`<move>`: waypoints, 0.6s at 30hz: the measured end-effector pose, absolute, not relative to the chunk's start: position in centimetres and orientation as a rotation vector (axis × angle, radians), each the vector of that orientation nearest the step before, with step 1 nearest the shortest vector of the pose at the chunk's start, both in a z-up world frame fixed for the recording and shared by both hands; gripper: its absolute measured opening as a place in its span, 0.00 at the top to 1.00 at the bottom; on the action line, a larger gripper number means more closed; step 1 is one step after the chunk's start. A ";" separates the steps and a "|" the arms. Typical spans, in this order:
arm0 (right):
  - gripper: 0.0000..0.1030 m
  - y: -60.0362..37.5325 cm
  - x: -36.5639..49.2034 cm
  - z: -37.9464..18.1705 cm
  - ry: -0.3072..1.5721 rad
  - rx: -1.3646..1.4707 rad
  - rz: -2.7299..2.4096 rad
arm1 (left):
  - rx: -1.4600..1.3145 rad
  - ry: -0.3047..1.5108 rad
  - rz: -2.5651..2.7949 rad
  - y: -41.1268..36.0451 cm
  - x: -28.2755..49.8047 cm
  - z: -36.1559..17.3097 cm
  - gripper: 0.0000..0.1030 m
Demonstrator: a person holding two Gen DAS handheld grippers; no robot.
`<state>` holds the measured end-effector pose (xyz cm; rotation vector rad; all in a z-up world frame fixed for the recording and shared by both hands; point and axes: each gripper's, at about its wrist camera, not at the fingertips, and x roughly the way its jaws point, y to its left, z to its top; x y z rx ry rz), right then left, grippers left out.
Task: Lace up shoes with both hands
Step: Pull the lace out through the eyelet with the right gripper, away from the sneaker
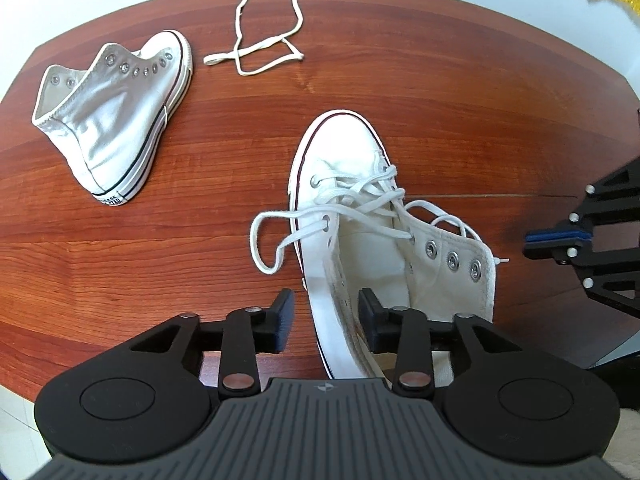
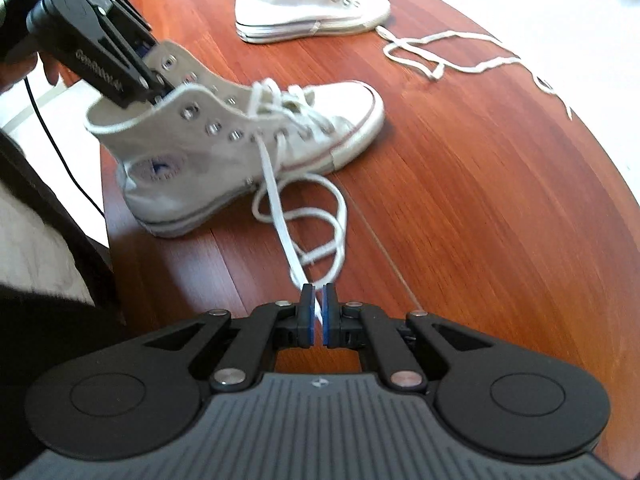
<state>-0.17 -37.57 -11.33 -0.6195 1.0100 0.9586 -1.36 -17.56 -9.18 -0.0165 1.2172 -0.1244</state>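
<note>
White canvas makes up both high-top shoes on the reddish wooden table (image 1: 440, 80): two shoes, two laces, two grippers.

The half-laced shoe (image 1: 360, 208) stands upright near the table's front edge, and everything else is placed from it. Its lace (image 2: 276, 184) crosses through the lower eyelets; the upper eyelets on the collar are bare. One end forms a slack loop on the wood on its left side, as the left wrist view shows. The other end runs off the far side, coils on the table and rises taut into the right gripper (image 2: 318, 312), whose jaws are together and clamped on that lace end.

The left gripper (image 1: 326, 320) sits at the shoe's heel end with its jaws apart, straddling the collar wall: one finger is inside the shoe's opening, the other outside it. The pads do not press on the canvas. Apart from that finger, the shoe's opening holds nothing.

The second shoe (image 1: 116, 120) rests beyond and to the left of the laced one, well apart from it, with all its eyelets bare. The loose lace (image 1: 260, 36) lies tangled on the wood further back, just beside that second shoe's toe.
</note>
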 end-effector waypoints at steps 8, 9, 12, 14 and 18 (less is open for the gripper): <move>0.96 -34.3 0.5 -11.0 0.950 -0.646 1.058 | -0.004 1.201 -0.151 -18.2 -1.7 -8.8 0.60; 0.96 -33.8 0.6 -11.0 0.941 -0.650 1.072 | -0.004 1.196 -0.159 -18.3 -1.8 -8.8 0.61; 0.96 -32.7 0.8 -11.1 0.921 -0.665 1.101 | 0.011 1.185 -0.175 -18.7 -1.8 -8.6 0.65; 0.94 -32.0 0.9 -11.3 0.910 -0.678 1.117 | 0.020 1.185 -0.181 -19.0 -1.8 -8.6 0.65; 0.75 -31.0 0.8 -11.6 0.884 -0.696 1.143 | 0.034 1.184 -0.190 -19.5 -1.8 -8.5 0.65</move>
